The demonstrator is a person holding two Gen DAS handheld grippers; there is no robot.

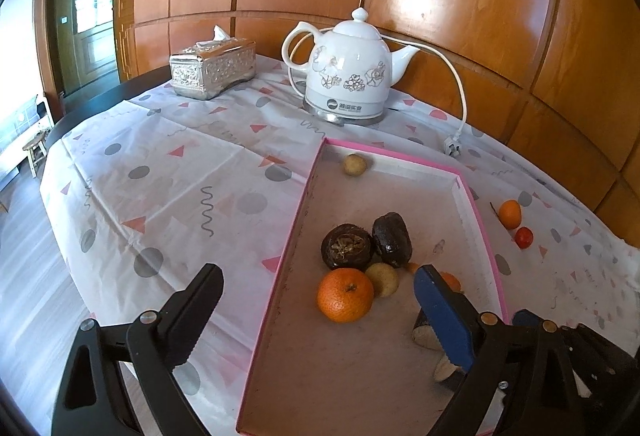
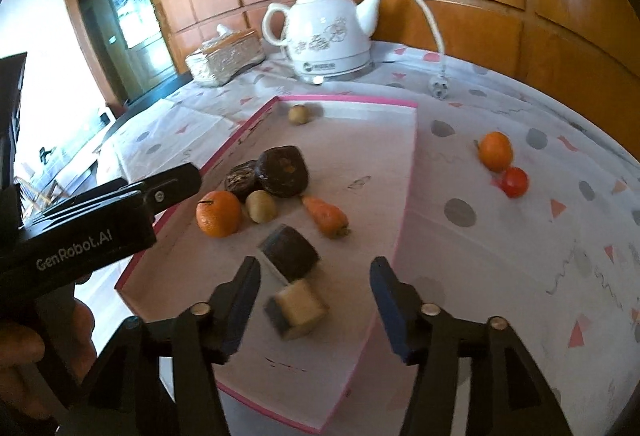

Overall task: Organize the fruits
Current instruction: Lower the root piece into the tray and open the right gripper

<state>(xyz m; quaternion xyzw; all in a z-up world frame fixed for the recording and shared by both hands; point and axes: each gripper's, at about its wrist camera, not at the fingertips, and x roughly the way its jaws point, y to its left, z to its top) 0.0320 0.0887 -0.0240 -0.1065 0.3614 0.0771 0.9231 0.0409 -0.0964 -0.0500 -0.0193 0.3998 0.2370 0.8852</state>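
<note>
A shallow pink-rimmed box (image 1: 298,208) (image 2: 344,99) lies on the patterned cloth. In it are an orange (image 1: 345,294) (image 2: 218,213), two dark round fruits (image 1: 347,246) (image 2: 282,172), a small yellow-green fruit (image 1: 382,279) (image 2: 261,206), a carrot (image 2: 326,222) and a small round fruit (image 1: 354,165) (image 2: 299,114) in the far corner. My right gripper (image 2: 316,304) is open over the box's near end. A dark-skinned, pale-fleshed chunk (image 2: 298,310) sits blurred between its pads, untouched, with a second dark chunk (image 2: 290,254) just beyond. My left gripper (image 1: 320,316) is wide open and empty, straddling the box's left wall.
A mandarin (image 1: 510,214) (image 2: 496,151) and a cherry tomato (image 1: 523,237) (image 2: 515,182) lie on the cloth right of the box. A white kettle (image 1: 348,76) with cord and plug (image 1: 453,148) and a silver tissue box (image 1: 212,70) stand at the back by the wood wall.
</note>
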